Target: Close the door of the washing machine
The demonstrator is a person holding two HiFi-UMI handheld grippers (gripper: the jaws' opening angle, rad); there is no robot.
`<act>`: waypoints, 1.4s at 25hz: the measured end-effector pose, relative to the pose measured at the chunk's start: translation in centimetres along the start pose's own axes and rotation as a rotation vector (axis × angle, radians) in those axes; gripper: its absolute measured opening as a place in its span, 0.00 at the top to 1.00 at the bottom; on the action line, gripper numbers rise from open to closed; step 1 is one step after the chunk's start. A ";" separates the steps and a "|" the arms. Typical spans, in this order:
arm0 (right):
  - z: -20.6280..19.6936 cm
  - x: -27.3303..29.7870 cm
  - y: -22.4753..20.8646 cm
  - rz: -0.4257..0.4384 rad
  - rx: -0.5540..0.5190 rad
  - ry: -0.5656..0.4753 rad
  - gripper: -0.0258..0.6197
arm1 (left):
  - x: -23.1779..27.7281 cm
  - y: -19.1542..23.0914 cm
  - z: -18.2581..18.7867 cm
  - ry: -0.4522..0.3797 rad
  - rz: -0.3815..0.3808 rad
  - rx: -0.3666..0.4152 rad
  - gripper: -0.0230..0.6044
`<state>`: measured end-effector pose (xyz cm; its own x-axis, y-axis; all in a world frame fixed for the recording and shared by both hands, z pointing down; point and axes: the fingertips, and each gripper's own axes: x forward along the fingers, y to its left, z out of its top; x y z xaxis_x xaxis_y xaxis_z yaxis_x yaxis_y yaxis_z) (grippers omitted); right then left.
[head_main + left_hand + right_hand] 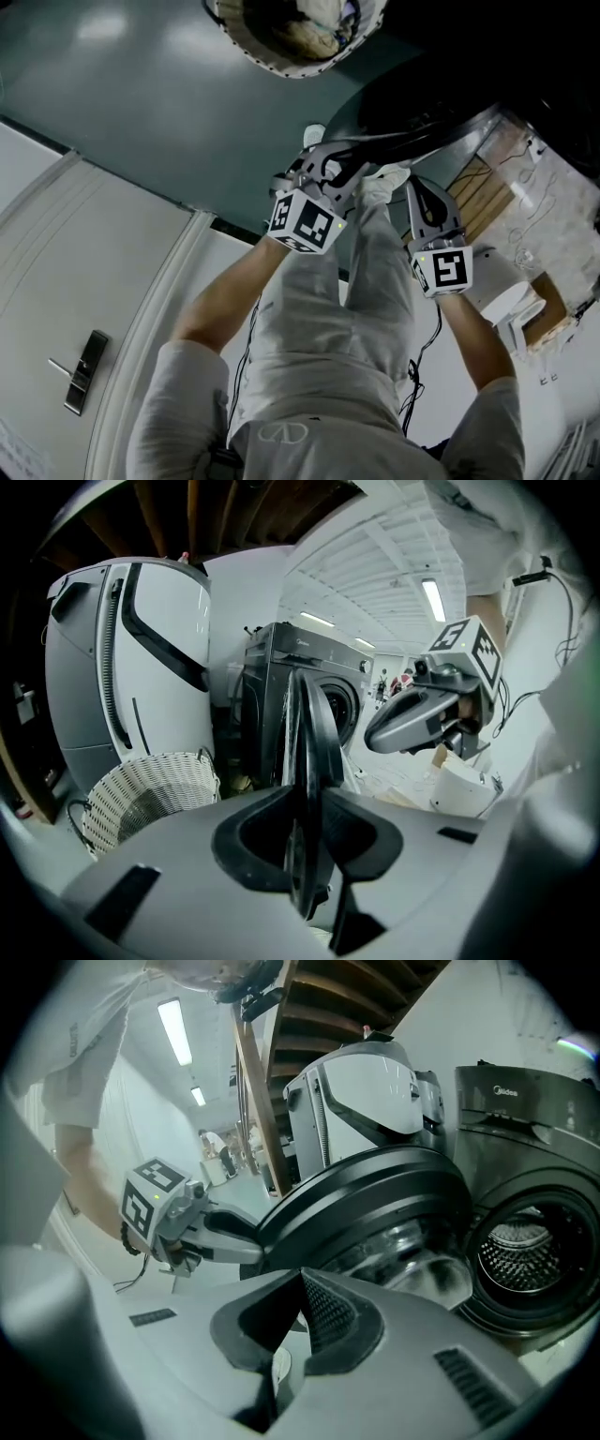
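The washing machine [267, 672] is dark grey, and its round door [307, 742] stands open and edge-on in the left gripper view. My left gripper [305, 841] has the door's rim between its pads and is shut on it. The right gripper view shows the door [375, 1208] from its inner side, the left gripper [253, 1246] on its rim, and the open drum [530, 1251] at the right. My right gripper [298, 1321] is shut on nothing, just short of the door. In the head view both grippers, left [323, 173] and right [429, 211], reach toward the dark door [412, 94].
A tall white appliance [131, 658] stands left of the washer, with a white wicker basket [150, 794] at its foot. A white tub [464, 789] sits on the floor to the right. My legs [337, 319] are below the grippers.
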<state>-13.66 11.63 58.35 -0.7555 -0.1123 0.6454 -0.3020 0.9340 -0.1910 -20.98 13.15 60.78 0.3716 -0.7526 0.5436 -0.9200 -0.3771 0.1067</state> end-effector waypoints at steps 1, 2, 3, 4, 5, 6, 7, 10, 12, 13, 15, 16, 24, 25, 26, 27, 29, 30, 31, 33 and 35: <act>-0.6 -0.5 -0.3 -0.009 -0.001 0.006 0.95 | 0.1 -0.6 0.0 0.008 0.015 -0.010 0.84; -1.2 -1.1 -0.5 -0.020 0.000 0.007 0.95 | 0.3 -1.2 -0.1 0.017 0.029 -0.020 0.84; -1.6 -1.5 -0.8 -0.032 0.004 0.001 0.95 | 0.4 -1.8 -0.1 0.025 0.043 -0.031 0.84; -2.0 -2.0 -1.2 -0.046 0.010 -0.008 0.94 | 0.6 -2.5 -0.1 0.033 0.056 -0.042 0.84; -2.4 -2.5 -1.5 -0.057 0.016 -0.014 0.94 | 0.7 -3.1 -0.1 0.041 0.068 -0.053 0.84; -2.9 -2.9 -1.8 -0.066 0.020 -0.014 0.95 | 0.9 -3.8 -0.1 0.049 0.079 -0.064 0.84; -3.5 -3.4 -2.0 -0.073 0.025 -0.010 0.95 | 1.1 -4.6 -0.1 0.056 0.089 -0.074 0.84; -5.1 -4.7 -2.7 -0.092 0.042 -0.004 0.95 | 1.9 -6.7 0.0 0.076 0.110 -0.106 0.83; -6.0 -5.4 -3.1 -0.101 0.042 -0.008 0.94 | 2.4 -8.1 0.1 0.088 0.122 -0.131 0.83; -6.4 -5.8 -3.3 -0.106 0.042 -0.011 0.95 | 2.7 -8.8 0.2 0.094 0.127 -0.144 0.83; -7.3 -6.6 -3.7 -0.116 0.046 -0.020 0.95 | 3.4 -10.2 0.2 0.108 0.130 -0.169 0.82; -7.7 -7.0 -3.9 -0.121 0.049 -0.023 0.95 | 3.7 -10.9 0.3 0.115 0.128 -0.183 0.82; -12.2 -10.6 -6.1 -0.166 0.097 -0.009 0.94 | 7.0 -15.6 1.0 0.199 0.127 -0.300 0.79; -12.7 -11.0 -6.3 -0.171 0.094 -0.010 0.94 | 7.2 -16.0 1.1 0.213 0.132 -0.318 0.79; -13.2 -11.5 -6.5 -0.179 0.092 -0.012 0.94 | 7.5 -16.4 1.2 0.225 0.136 -0.333 0.79; -13.7 -11.9 -6.8 -0.189 0.093 -0.014 0.94 | 7.9 -16.8 1.3 0.234 0.138 -0.346 0.79; -14.8 -12.8 -7.2 -0.210 0.100 -0.014 0.94 | 8.5 -17.6 1.7 0.252 0.138 -0.367 0.79; -15.4 -13.1 -7.3 -0.217 0.098 -0.008 0.94 | 8.8 -18.0 1.8 0.261 0.138 -0.376 0.78; -15.9 -13.4 -7.3 -0.220 0.088 0.002 0.94 | 9.2 -18.4 1.9 0.270 0.139 -0.386 0.78; -16.9 -13.8 -7.2 -0.222 0.057 0.022 0.94 | 9.9 -19.2 2.1 0.284 0.142 -0.413 0.78; -17.7 -14.3 -7.3 -0.229 0.057 0.020 0.94 | 10.8 -20.0 2.5 0.291 0.145 -0.445 0.78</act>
<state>9.64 12.42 63.62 -0.6520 -0.3122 0.6910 -0.4971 0.8642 -0.0785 1.74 11.23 62.46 0.2450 -0.5758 0.7800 -0.9467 0.0314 0.3206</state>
